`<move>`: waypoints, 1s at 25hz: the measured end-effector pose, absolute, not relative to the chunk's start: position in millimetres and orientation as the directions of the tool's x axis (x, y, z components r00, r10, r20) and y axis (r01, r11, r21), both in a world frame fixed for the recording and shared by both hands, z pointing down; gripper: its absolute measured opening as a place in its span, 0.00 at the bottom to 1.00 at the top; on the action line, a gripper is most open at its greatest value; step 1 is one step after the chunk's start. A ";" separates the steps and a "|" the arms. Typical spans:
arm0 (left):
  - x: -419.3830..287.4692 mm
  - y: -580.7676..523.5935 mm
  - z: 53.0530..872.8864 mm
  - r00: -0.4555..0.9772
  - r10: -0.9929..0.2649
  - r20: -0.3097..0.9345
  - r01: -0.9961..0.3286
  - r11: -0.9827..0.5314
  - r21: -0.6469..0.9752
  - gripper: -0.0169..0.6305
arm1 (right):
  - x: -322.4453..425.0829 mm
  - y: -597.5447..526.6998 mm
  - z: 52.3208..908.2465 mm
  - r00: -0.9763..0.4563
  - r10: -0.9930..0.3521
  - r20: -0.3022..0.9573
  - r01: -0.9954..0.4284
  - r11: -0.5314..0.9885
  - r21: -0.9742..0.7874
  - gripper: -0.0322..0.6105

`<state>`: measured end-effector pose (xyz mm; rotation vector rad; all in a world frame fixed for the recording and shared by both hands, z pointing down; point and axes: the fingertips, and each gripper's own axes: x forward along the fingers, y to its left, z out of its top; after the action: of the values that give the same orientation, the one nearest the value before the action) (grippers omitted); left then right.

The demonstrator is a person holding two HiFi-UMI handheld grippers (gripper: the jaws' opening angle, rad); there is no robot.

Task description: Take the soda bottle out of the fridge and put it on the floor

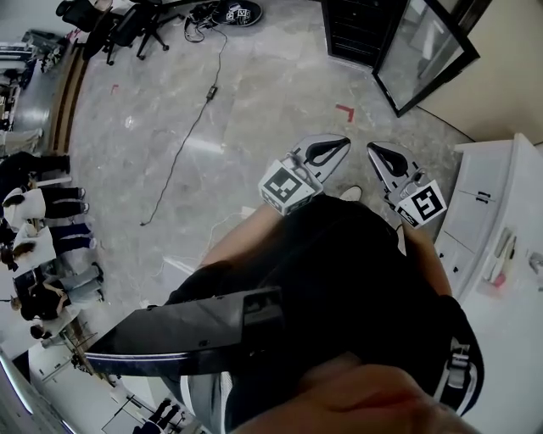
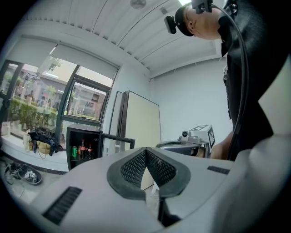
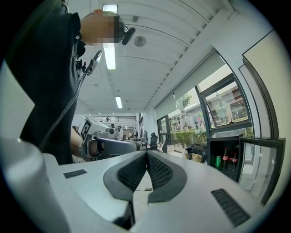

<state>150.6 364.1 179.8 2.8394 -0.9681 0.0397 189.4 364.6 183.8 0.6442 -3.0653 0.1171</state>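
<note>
The small black fridge [image 1: 355, 32] stands at the far side of the floor with its glass door [image 1: 424, 52] swung open. In the left gripper view the fridge [image 2: 72, 134] shows a soda bottle [image 2: 82, 149] on a shelf beside a green can [image 2: 74, 152]. The right gripper view shows the same soda bottle [image 3: 224, 158] and can [image 3: 217, 162]. My left gripper [image 1: 338, 144] and right gripper [image 1: 377, 153] are held side by side close to my body, well short of the fridge. Both are shut with nothing between the jaws.
A white cabinet [image 1: 492, 220] stands at my right. A black cable [image 1: 191, 127] trails across the marble floor, with a red floor mark [image 1: 344, 110] near the fridge. Office chairs [image 1: 127, 25] are at the back left and people [image 1: 34, 212] stand at the left edge.
</note>
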 end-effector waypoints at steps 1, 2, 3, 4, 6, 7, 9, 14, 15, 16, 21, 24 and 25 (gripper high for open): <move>155.2 363.9 180.5 0.790 -0.609 0.072 -0.613 -0.780 0.124 0.02 | 193.8 364.1 181.9 -0.916 -0.402 0.015 -0.402 0.913 -0.067 0.07; 159.7 363.5 181.4 0.789 -0.610 0.074 -0.615 -0.779 0.122 0.02 | 198.1 362.9 180.2 -0.915 -0.404 0.008 -0.403 0.913 -0.064 0.07; 163.9 362.9 182.4 0.788 -0.611 0.076 -0.615 -0.779 0.121 0.02 | 201.9 361.1 178.7 -0.914 -0.406 0.001 -0.405 0.912 -0.063 0.07; 167.7 362.3 183.2 0.788 -0.611 0.078 -0.616 -0.779 0.121 0.02 | 205.1 359.1 177.7 -0.913 -0.408 -0.005 -0.407 0.911 -0.064 0.07; 173.1 361.4 183.9 0.789 -0.609 0.083 -0.615 -0.779 0.122 0.02 | 209.0 354.9 176.5 -0.913 -0.409 -0.015 -0.406 0.910 -0.078 0.07; 174.3 360.9 184.0 0.790 -0.607 0.086 -0.613 -0.780 0.122 0.02 | 209.4 352.6 176.3 -0.912 -0.409 -0.019 -0.406 0.910 -0.086 0.07; 174.4 358.4 183.6 0.796 -0.599 0.089 -0.605 -0.787 0.122 0.02 | 207.9 345.7 176.6 -0.908 -0.418 -0.023 -0.414 0.905 -0.094 0.07; 168.4 342.0 182.9 0.817 -0.571 0.082 -0.576 -0.807 0.129 0.02 | 197.4 321.0 184.3 -0.892 -0.451 0.004 -0.449 0.886 -0.113 0.07; 165.6 336.2 182.7 0.818 -0.570 0.081 -0.575 -0.808 0.126 0.02 | 194.8 316.4 183.9 -0.891 -0.454 0.006 -0.452 0.885 -0.111 0.07; 162.0 329.7 182.2 0.818 -0.570 0.078 -0.575 -0.809 0.124 0.02 | 191.6 311.3 183.4 -0.889 -0.457 0.009 -0.455 0.884 -0.106 0.07; 141.3 294.1 181.5 0.825 -0.561 0.063 -0.565 -0.818 0.112 0.02 | 176.5 278.1 184.7 -0.874 -0.485 0.025 -0.485 0.869 -0.101 0.07; 124.2 270.9 177.4 0.835 -0.549 0.050 -0.551 -0.828 0.105 0.02 | 161.6 255.8 182.3 -0.869 -0.493 0.032 -0.494 0.864 -0.094 0.07; 117.5 262.9 176.0 0.836 -0.546 0.047 -0.548 -0.830 0.104 0.02 | 154.8 248.2 181.4 -0.869 -0.494 0.033 -0.495 0.864 -0.094 0.07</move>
<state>117.5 262.9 176.0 2.9009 -0.8670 0.0233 154.8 248.2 181.4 0.8026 -3.0248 0.1558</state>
